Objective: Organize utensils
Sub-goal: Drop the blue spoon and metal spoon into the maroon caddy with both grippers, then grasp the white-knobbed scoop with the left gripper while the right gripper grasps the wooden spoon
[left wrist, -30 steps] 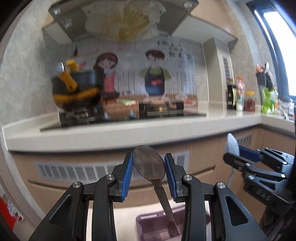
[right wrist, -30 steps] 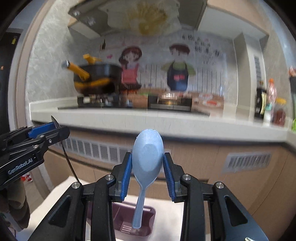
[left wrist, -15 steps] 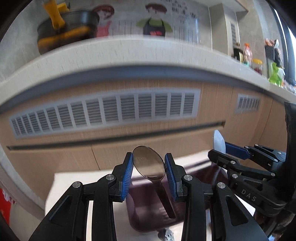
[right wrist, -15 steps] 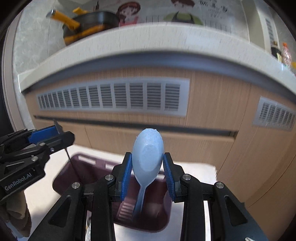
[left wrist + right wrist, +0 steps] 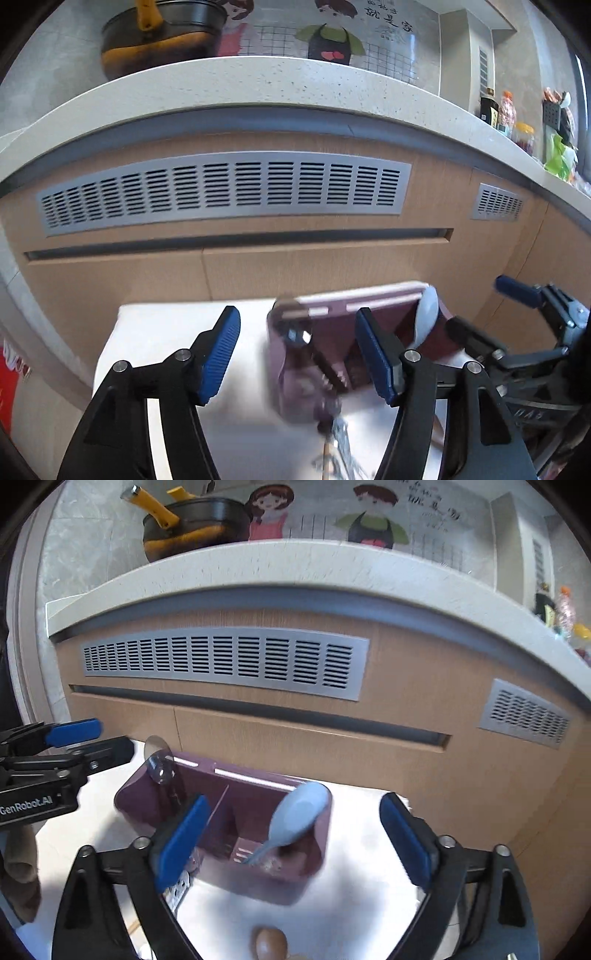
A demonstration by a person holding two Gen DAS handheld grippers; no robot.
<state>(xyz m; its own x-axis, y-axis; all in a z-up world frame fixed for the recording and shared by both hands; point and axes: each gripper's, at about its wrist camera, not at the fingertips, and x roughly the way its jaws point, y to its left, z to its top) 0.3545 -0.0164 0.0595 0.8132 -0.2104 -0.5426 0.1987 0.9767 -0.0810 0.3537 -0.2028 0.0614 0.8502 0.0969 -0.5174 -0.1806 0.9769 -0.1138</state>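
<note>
With both spoons let go, left gripper (image 5: pixel 297 354) and right gripper (image 5: pixel 291 843) opening, nothing between jaws. Metal spoon (image 5: pixel 159 763) and blue spoon (image 5: pixel 295 818) now stand in purple caddy (image 5: pixel 310 871) on white table (image 5: pixel 354 915). Two utensils sorted.

The left hand-held gripper (image 5: pixel 297 354) points forward and tilts downward, its two black fingers tipped with ribbed blue pads (image 5: pixel 221 354). Its jaws are opening, the pads standing apart and pressing on nothing. The right hand-held gripper (image 5: pixel 295 840) tilts downward in the same way, and its jaws are opening too, spread very wide, with the blue pads (image 5: pixel 404 840) clear of anything between them. In each wrist view the other gripper shows at the frame's edge, so the two are held side by side, close together and roughly level with one another.
</note>
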